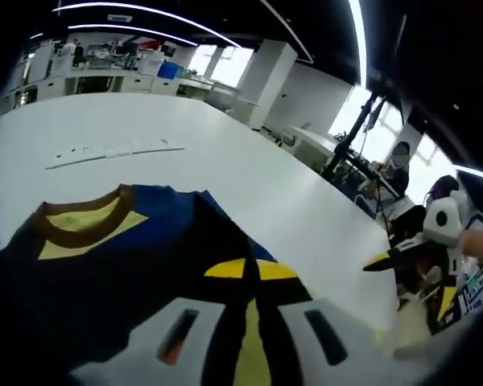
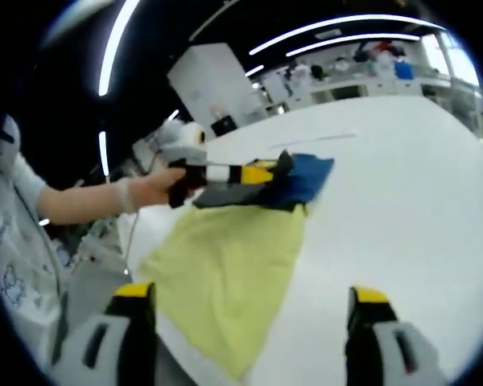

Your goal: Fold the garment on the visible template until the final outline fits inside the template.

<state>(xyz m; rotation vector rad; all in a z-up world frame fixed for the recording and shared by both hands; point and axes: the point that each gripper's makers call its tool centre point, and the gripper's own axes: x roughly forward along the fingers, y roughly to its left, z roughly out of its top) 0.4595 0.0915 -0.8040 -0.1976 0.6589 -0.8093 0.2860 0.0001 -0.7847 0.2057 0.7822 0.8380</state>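
The garment (image 2: 233, 249) lay on the white desk (image 2: 402, 185), near the edge closest to the person. It showed a pale yellow panel spread flat and a dark navy and blue portion folded over at the far end. In the left gripper view the garment's neckline (image 1: 84, 221), brown-trimmed with a yellow lining, lay just ahead of the jaws on the dark fabric. No template outline could be made out in either view.

The left gripper (image 2: 262, 173) was at the blue end of the garment, held by a hand (image 2: 153, 189). Its yellow-tipped jaws stood close together over a raised ridge of dark cloth, apparently pinching it, though the contact itself was not clear. The right gripper (image 2: 249, 314) hovered over the near corner of the yellow panel, jaws wide apart and holding nothing.

Judgement: a fold was in progress, with the blue end being carried over the yellow panel; the outline was not yet compact. The next move called for the left gripper to lay its held edge down squarely, and for the right gripper to descend and take the near yellow edge without dragging the cloth off the desk edge.

A strip of white paper (image 1: 113, 150) lay further up the desk, well apart from the garment. Seated people and workbenches showed in the background.
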